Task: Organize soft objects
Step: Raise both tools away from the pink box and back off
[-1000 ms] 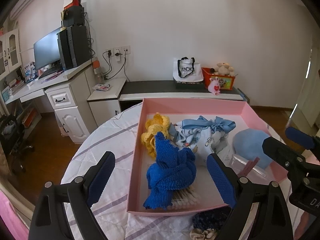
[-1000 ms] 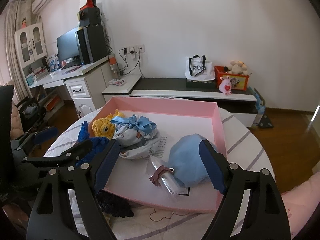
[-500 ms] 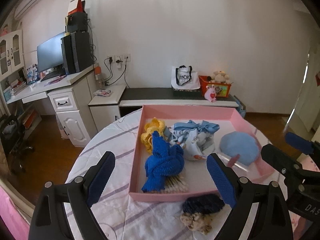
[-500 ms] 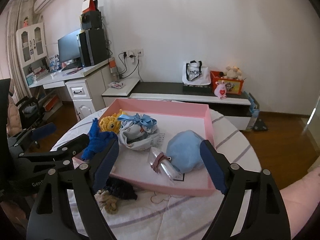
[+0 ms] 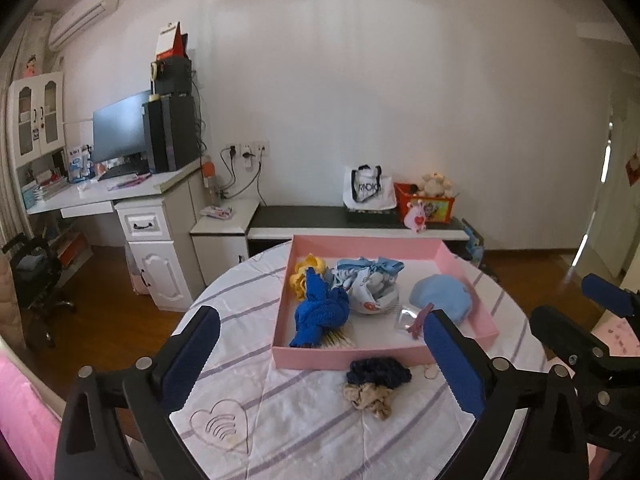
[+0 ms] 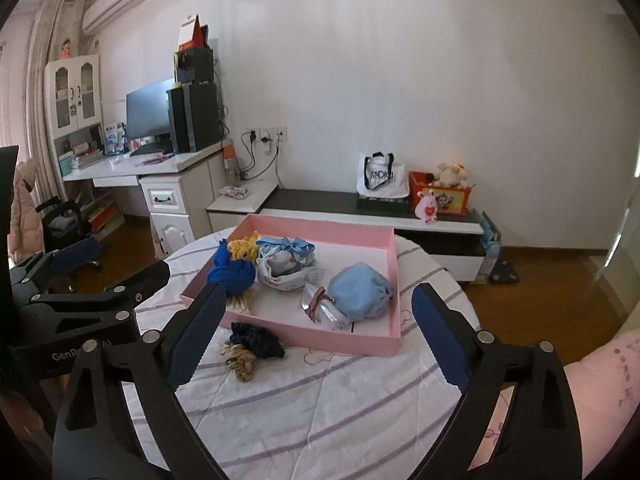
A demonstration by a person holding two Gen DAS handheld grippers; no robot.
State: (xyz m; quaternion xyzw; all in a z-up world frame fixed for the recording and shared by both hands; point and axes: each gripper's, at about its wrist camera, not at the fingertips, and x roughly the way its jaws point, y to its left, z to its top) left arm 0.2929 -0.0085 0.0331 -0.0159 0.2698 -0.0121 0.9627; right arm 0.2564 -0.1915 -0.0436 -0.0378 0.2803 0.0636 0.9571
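Observation:
A pink tray on the round striped table holds a blue knitted piece, a yellow crocheted piece, a printed cloth bundle with a blue bow, a light blue pouch and a clear packet. A dark navy scrunchie and a beige scrunchie lie on the cloth in front of the tray. My left gripper and right gripper are open, empty, held back above the table's near side.
The table's edge drops to a wooden floor. A white desk with a monitor stands at left, a low bench with a tote bag and a toy box at the back wall. An office chair stands far left.
Both grippers have pulled back and up from the tray, so the tray looks smaller and the two scrunchies in front of it have come fully into view. Both stay open.

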